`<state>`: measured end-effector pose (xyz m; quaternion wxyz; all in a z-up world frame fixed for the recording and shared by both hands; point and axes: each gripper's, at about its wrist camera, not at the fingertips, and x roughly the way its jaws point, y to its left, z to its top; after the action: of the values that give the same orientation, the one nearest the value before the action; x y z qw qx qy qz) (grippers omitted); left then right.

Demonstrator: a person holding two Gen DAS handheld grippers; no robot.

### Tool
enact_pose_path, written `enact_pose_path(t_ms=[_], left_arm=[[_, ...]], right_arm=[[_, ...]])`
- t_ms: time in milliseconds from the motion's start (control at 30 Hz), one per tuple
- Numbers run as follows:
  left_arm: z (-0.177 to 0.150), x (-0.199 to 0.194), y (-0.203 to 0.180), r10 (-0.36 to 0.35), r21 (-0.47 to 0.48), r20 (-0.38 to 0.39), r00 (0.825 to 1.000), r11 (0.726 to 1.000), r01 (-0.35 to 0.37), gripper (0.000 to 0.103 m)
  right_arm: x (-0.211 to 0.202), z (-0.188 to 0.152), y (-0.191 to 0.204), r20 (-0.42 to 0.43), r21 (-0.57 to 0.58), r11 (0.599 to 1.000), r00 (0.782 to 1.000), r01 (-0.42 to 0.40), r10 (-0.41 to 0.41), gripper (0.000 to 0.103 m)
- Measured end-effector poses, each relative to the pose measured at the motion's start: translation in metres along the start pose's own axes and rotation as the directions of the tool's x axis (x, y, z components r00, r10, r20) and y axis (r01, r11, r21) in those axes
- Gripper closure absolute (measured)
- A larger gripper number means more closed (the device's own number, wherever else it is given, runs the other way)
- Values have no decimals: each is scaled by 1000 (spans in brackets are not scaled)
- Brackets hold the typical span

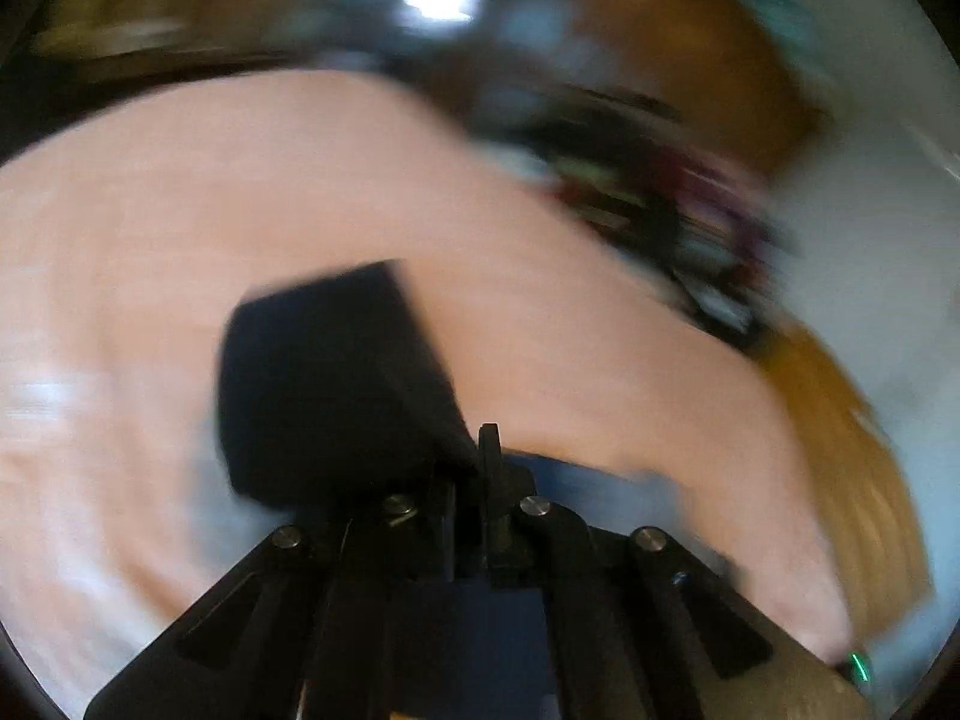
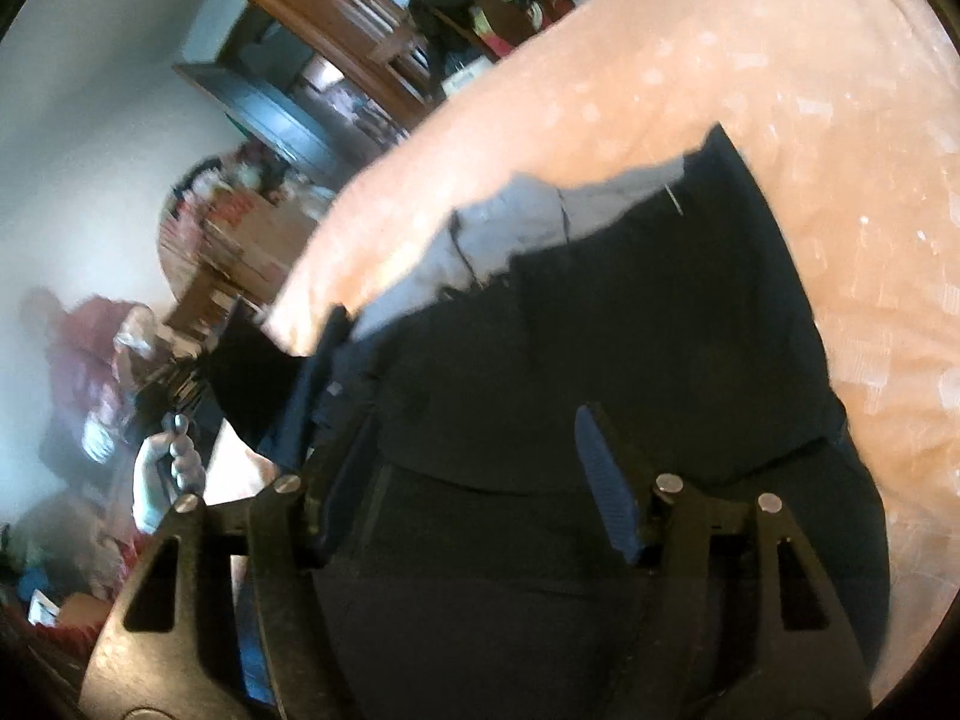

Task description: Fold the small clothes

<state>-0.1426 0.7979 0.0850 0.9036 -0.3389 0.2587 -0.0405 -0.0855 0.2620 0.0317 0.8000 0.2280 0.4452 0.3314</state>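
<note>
One dark garment [image 2: 630, 348] lies on a peach-pink cloth [image 2: 750, 60] that covers the surface under it; whether that surface is a bed or a worktop cannot be told. The garment is black, with a pale grey band [image 2: 522, 222] along its far edge in the right wrist view.

Two claws are in view, one per camera. The right claw [image 2: 480, 480] stands with its fingers [image 2: 606, 480] well apart, directly over the garment, with nothing between them but the black fabric below. The left claw [image 1: 474, 468] has its fingers drawn together at the near corner of the garment, and a dark flap [image 1: 324, 378] of the same garment rises from that pinch, so it looks clamped on the fabric; the left wrist view is blurred, so the exact contact is hard to see.

The peach-pink cloth spreads wide beyond the garment on its far and outer sides, bare and flat. Its edge curves away on the side toward a wooden shelf unit [image 2: 336, 18] crowded with small items, which stands well apart from the garment. One gloved hand [image 2: 165, 474] of the person shows beyond that edge in the right wrist view.
</note>
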Motion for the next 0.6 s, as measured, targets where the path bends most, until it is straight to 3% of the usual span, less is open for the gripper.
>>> enact_pose_path(t_ms=[67, 133, 200, 267, 367, 467, 533, 600], left_arm=[[-27, 17, -70, -151, 90, -68, 986, 983, 157, 91], [-57, 32, -114, -232, 123, -148, 961, 960, 250, 51], [-82, 35, -126, -243, 128, -187, 952, 955, 269, 46], [-101, 28, -106, -203, 104, -191, 960, 969, 225, 44], [-125, 17, -43, -76, -15, -202, 976, 997, 75, 39], [-151, 8, 25, 59, -162, -210, 976, 982, -94, 39], [-165, 4, 49, 35, -244, -192, 981, 966, -82, 51], [-169, 6, 51, 17, -260, -164, 986, 964, -60, 52]], right_arm=[[-7, 3, 4, 18, -3, 1000, 999, -27, 27, 36], [-9, 3, 4, 16, 13, 999, 999, -50, 50, 35], [-9, 4, 0, 7, 29, 997, 997, -76, 76, 33], [-6, 8, -8, -2, 47, 994, 996, -94, 94, 32], [12, 19, -23, -38, 79, 991, 993, -105, 108, 32], [47, 30, -36, -107, 86, 993, 990, -85, 94, 32], [74, 35, -43, -174, 84, 994, 981, -70, 84, 32], [99, 36, -49, -238, 39, 999, 971, 12, -2, 33]])
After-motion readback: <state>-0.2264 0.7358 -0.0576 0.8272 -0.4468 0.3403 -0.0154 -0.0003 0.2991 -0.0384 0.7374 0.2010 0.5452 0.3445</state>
